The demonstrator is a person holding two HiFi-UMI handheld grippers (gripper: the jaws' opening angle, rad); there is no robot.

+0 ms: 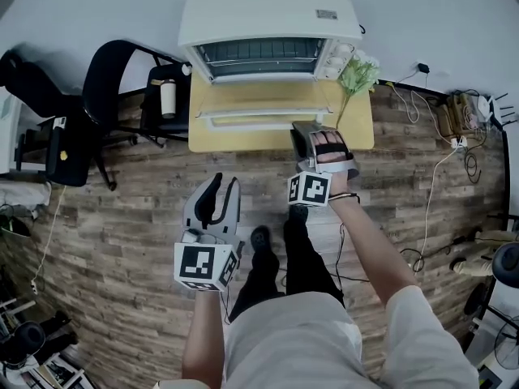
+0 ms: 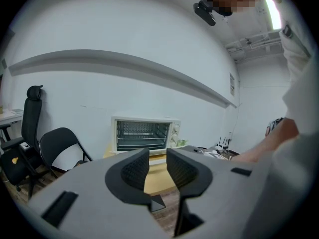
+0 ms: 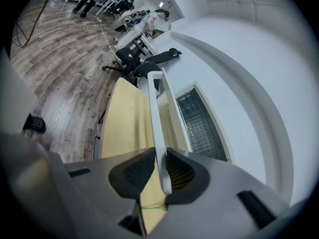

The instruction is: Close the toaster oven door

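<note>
Presently one toaster oven (image 1: pixel 268 24), door handle (image 3: pixel 154 108) pinched by right hand-held gripper (image 3: pixel 160 157), left hand-held gripper (image 2: pixel 158 159) spread

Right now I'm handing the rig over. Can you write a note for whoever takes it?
Right gripper: jaws shut on the door handle, toward its right end.
Left gripper: jaws open, nothing between them, short of the table.
Toaster oven: on the table by the wall. Its door is folded down, fully open.
Done: handle gripped.
Left: swing the door up until it shuts, then let go.
</note>
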